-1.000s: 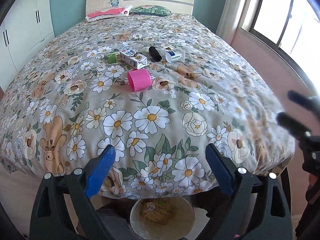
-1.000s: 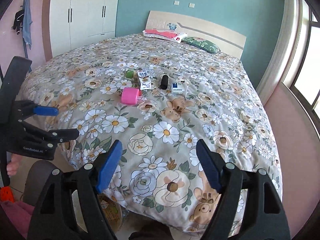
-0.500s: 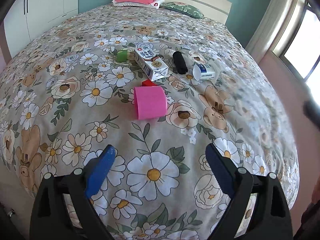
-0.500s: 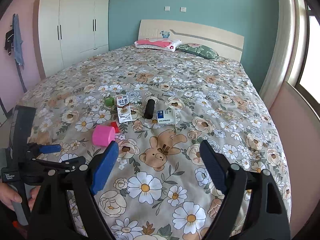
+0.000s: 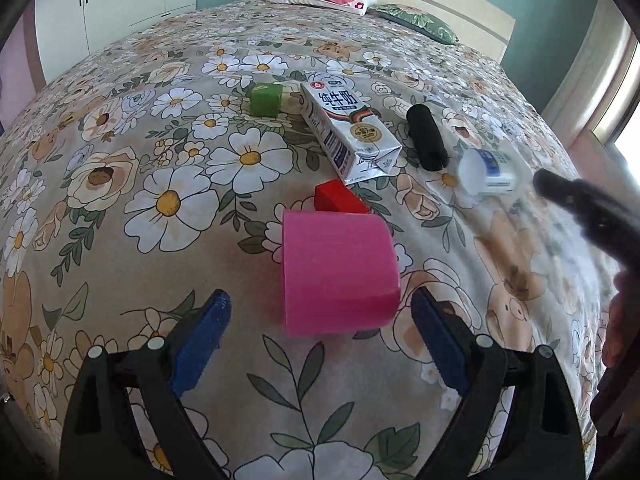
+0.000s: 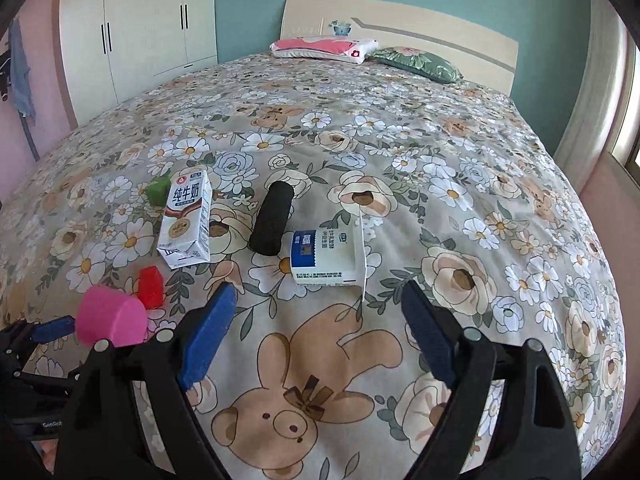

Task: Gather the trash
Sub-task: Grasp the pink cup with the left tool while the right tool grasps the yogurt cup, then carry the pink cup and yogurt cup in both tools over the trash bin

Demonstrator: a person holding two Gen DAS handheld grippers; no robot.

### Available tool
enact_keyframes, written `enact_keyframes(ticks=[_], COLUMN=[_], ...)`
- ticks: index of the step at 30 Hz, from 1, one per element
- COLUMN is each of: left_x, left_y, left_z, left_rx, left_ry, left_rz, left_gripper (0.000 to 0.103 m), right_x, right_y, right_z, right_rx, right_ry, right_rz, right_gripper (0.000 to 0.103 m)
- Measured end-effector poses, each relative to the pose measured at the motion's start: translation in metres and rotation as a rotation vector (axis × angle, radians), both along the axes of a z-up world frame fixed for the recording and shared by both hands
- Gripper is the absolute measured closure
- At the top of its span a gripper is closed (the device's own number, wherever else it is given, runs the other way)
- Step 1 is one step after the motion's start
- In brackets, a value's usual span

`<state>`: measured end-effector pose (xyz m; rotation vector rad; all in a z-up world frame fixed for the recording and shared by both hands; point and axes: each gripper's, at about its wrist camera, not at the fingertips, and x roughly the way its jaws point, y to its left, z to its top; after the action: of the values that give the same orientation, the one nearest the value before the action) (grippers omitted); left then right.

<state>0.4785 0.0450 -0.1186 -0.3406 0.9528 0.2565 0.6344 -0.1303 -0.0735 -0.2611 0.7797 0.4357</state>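
Note:
On the flowered bedspread (image 5: 120,208) lies a pink cup (image 5: 338,268) on its side. Its near end sits between the tips of my open left gripper (image 5: 319,298), and the pads do not press on it. Behind the cup are a red block (image 5: 338,200), a milk carton (image 5: 348,130), a green block (image 5: 266,99) and a black cylinder (image 5: 426,142). A white-and-blue yogurt cup (image 6: 326,256) with its lid peeled up lies just beyond my right gripper (image 6: 318,300). That gripper's jaws are opening and hold nothing.
A pink pillow (image 6: 320,46) and a green pillow (image 6: 416,62) rest against the headboard (image 6: 400,20) at the far end. A white wardrobe (image 6: 140,32) stands to the left. A window (image 6: 628,120) is on the right. The bed's edge runs close below both grippers.
Both grippers came forward and down over the bed toward the items. The pink cup now lies at the left gripper's tips. The yogurt cup is close before the right gripper, whose jaws stand slightly wider.

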Motion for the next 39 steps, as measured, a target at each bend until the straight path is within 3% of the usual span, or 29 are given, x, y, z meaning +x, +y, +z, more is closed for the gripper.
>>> enact_keyframes(ticks=[4, 13, 14, 15, 16, 18, 20, 29, 39], left_x=[0.016, 0.049, 0.051, 0.052, 0.053, 0.053, 0.054, 0.043, 0.017], left_y=[0.005, 0.001, 0.001, 0.001, 0.001, 0.002, 0.004, 0.008, 0.015], left_z=[-0.012, -0.021, -0.022, -0.024, -0.025, -0.026, -0.026, -0.011, 0.055], left_rx=[-0.023, -0.003, 0.001, 0.002, 0.003, 0.002, -0.014, -0.014, 0.015], left_ry=[-0.005, -0.033, -0.037, -0.04, -0.04, -0.044, -0.048, -0.057, -0.102], left_rz=[0.017, -0.034, -0.037, -0.042, -0.046, -0.048, -0.059, -0.103, -0.155], left_gripper=[0.01, 0.01, 0.01, 0.011, 0.013, 0.042, 0.045, 0.045, 0.045], right_x=[0.037, 0.085, 0.087, 0.088, 0.089, 0.088, 0.087, 0.06, 0.004], right_y=[0.014, 0.023, 0.023, 0.022, 0.021, 0.017, 0.014, 0.004, -0.015], right_z=[-0.029, -0.069, -0.071, -0.073, -0.073, -0.072, -0.07, -0.04, 0.047], right_rx=[-0.037, 0.014, 0.021, 0.02, 0.02, 0.046, 0.064, 0.075, 0.089], right_ry=[0.039, 0.13, 0.14, 0.144, 0.15, 0.154, 0.158, 0.135, 0.041], right_rz=[-0.009, -0.04, -0.043, -0.05, -0.053, -0.057, -0.067, -0.082, -0.113], right_gripper=[0.02, 0.02, 0.02, 0.03, 0.036, 0.04, 0.04, 0.041, 0.041])
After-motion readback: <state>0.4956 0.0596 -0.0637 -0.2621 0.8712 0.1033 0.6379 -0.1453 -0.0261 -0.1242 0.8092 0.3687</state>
